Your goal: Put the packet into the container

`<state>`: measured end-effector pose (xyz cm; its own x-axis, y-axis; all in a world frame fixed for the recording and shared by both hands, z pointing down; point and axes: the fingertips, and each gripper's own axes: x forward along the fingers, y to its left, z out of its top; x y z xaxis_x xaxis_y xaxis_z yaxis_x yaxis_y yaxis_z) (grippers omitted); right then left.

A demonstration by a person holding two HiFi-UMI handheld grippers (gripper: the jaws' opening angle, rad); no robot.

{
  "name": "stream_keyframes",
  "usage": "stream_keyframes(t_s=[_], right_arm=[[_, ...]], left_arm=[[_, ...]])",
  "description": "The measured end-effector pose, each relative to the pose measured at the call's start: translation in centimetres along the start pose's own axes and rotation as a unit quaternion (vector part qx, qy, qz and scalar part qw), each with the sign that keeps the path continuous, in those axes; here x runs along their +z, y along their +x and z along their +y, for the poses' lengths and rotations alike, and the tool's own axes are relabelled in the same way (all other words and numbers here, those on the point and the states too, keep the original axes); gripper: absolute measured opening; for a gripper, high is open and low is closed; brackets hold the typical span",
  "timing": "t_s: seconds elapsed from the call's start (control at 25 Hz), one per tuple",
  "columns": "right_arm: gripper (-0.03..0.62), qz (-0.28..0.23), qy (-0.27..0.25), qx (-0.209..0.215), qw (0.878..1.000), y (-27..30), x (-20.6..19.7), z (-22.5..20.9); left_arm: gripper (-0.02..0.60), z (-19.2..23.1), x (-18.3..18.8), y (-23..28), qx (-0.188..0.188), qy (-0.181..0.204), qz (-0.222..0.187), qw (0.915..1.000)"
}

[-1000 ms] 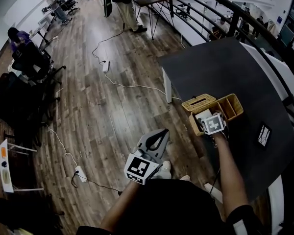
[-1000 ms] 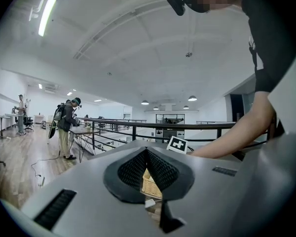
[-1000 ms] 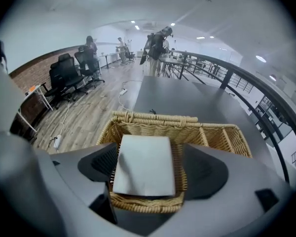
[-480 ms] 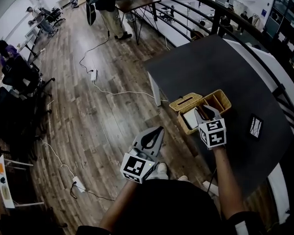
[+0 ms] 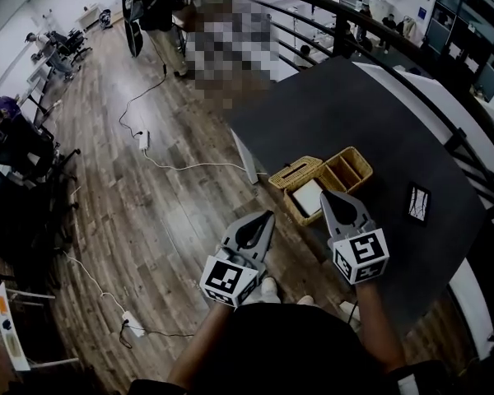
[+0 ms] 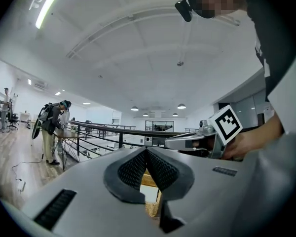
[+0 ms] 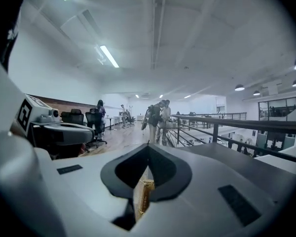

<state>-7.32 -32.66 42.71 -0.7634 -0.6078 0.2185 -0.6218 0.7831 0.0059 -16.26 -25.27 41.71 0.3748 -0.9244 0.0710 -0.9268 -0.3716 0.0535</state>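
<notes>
A wicker container (image 5: pixel 346 168) with compartments stands at the near corner of the dark table (image 5: pixel 370 105). The white packet (image 5: pixel 307 197) lies flat in its near compartment. My right gripper (image 5: pixel 323 193) hovers above and just on my side of the container; its jaws have just been closing and are shut with nothing between them. My left gripper (image 5: pixel 269 215) floats over the floor left of the table, shut and empty. In the left gripper view the shut left gripper (image 6: pixel 147 151) faces the right gripper (image 6: pixel 204 138). The shut right gripper (image 7: pixel 148 150) has wicker (image 7: pixel 145 197) below it.
A black phone (image 5: pixel 417 202) lies on the table right of the container. A metal railing (image 5: pixel 379 35) runs behind the table. A white cable and power strip (image 5: pixel 142 140) cross the wooden floor. A person (image 5: pixel 152 6) stands far off, and chairs (image 5: pixel 20 151) at the left.
My right gripper has lifted out of the container and drawn back toward me, closing its jaws; the packet stays in the basket. The left gripper has barely shifted.
</notes>
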Motion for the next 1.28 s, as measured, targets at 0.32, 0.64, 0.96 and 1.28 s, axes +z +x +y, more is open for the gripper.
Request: stream_keyframes(t_s=[0.32,0.64,0.96,1.28], right_arm=[[0.005,-0.054,-0.022,-0.001,0.998,-1.7,1.1,0.9],[0.005,-0.051,-0.018,0.007,0.998,-1.6,0.9,0.4],[0.005,-0.038,-0.02,0.012,0.999,-1.2,0.3,0.9],[0.005,-0.045,-0.029,0.022,0.998,-1.5,0.6,1.9]], left_arm=[[0.006,-0.9,0.8,1.1,-0.01,0.011,-0.003,0.9999],[0.006,-1.3,0.6,1.6,-0.01,0.011,-0.001,0.9999],[0.006,-2.7,1.2,2.0,-0.023,0.036,-0.003,0.9991],[0.006,-2.5,0.9,1.5,-0.02,0.03,-0.001,0.9993]])
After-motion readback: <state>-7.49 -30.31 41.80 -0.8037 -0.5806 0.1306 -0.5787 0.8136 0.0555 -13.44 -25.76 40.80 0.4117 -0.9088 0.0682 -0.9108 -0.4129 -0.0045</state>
